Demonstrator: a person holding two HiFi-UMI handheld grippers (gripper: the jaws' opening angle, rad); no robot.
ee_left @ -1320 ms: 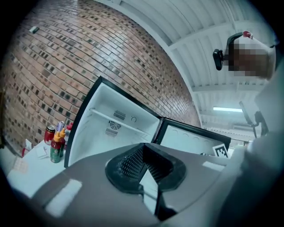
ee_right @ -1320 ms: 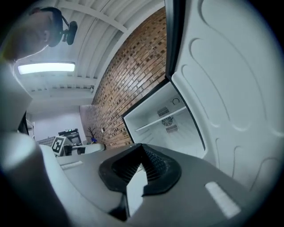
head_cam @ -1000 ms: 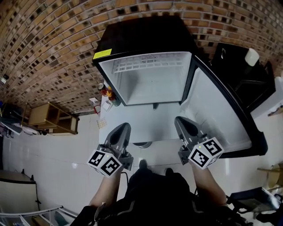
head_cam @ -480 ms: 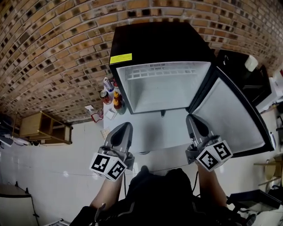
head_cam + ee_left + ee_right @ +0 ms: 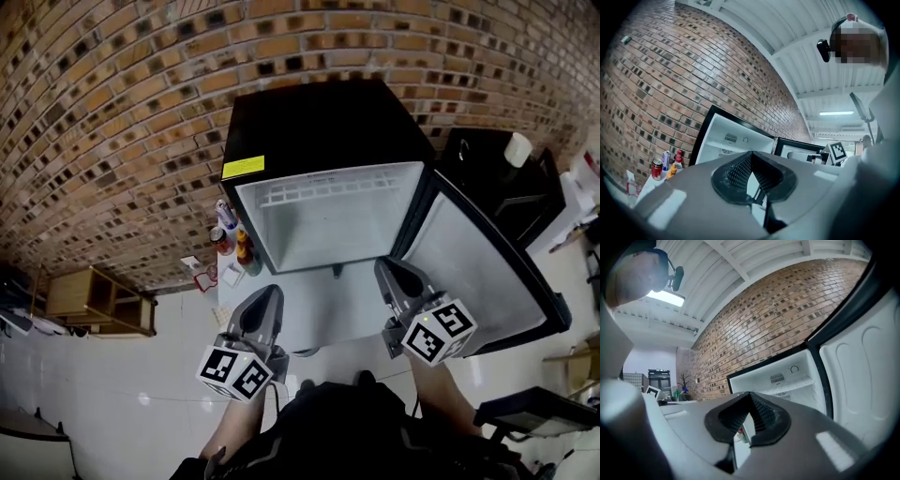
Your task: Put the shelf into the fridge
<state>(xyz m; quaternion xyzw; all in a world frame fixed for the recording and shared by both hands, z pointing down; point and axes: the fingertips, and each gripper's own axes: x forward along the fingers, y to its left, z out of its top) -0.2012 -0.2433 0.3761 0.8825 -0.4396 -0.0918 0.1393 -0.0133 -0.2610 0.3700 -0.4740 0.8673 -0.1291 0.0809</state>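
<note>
The black mini fridge (image 5: 319, 122) stands with its door (image 5: 478, 272) swung open to the right and its white inside showing. A white shelf (image 5: 328, 192) spans the upper part of the inside and also shows in the right gripper view (image 5: 787, 386). Both grippers hang level in front of the fridge, side by side and apart from it. The left gripper (image 5: 266, 292) (image 5: 751, 154) is shut, with nothing visible between its pads. The right gripper (image 5: 386, 267) (image 5: 750, 394) is also shut and empty, near the inner face of the door.
The fridge stands on a pale table top (image 5: 309, 300). Cans and bottles (image 5: 230, 246) (image 5: 665, 166) stand left of the fridge. A brick wall lies behind. A wooden rack (image 5: 94, 300) stands on the floor at left, and a black cabinet (image 5: 506, 178) at right.
The head view has swung, so the fridge has shifted within it. Both grippers have drifted a little in front of the fridge, staying shut and side by side.
</note>
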